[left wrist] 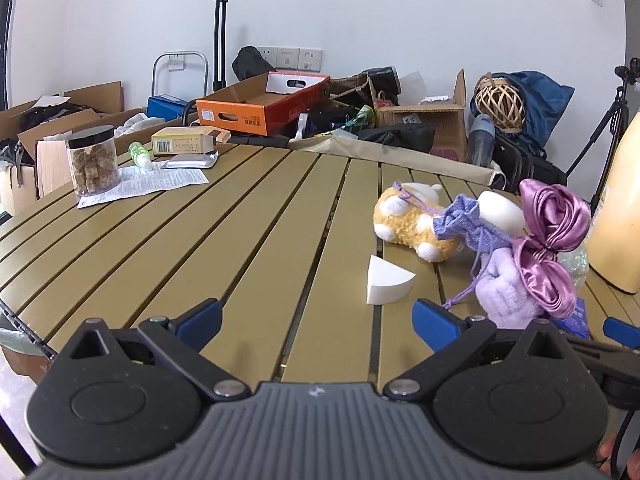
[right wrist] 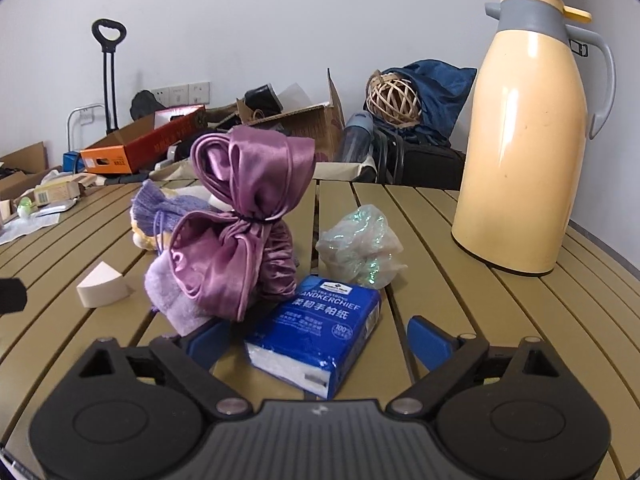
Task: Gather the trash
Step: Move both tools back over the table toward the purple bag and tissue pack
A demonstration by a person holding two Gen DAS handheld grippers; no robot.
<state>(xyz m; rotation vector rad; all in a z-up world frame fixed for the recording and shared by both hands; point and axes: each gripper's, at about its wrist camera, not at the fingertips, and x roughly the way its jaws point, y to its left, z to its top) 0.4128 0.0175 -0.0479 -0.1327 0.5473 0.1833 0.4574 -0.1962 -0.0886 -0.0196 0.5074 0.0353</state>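
My left gripper [left wrist: 318, 316] is open and empty above the slatted table [left wrist: 240, 220]. A white wedge-shaped sponge [left wrist: 386, 281] lies just ahead of it, slightly right. My right gripper [right wrist: 318, 340] is open, with a blue handkerchief tissue pack [right wrist: 320, 332] lying between its fingers, not gripped. A crumpled iridescent plastic wrapper [right wrist: 360, 246] lies beyond the pack. A purple satin pouch [right wrist: 240, 220] stands left of it on a lilac fuzzy cloth [right wrist: 172, 292]. The wedge sponge also shows in the right wrist view [right wrist: 102, 286].
A cream thermos jug [right wrist: 528, 152] stands at the right. A plush toy [left wrist: 412, 220] with a knitted lilac bag [left wrist: 464, 224] lies mid-table. A jar [left wrist: 93, 160], papers [left wrist: 148, 184], a small green bottle [left wrist: 140, 154] and a box [left wrist: 184, 142] sit far left. Cardboard boxes and bags clutter the floor behind.
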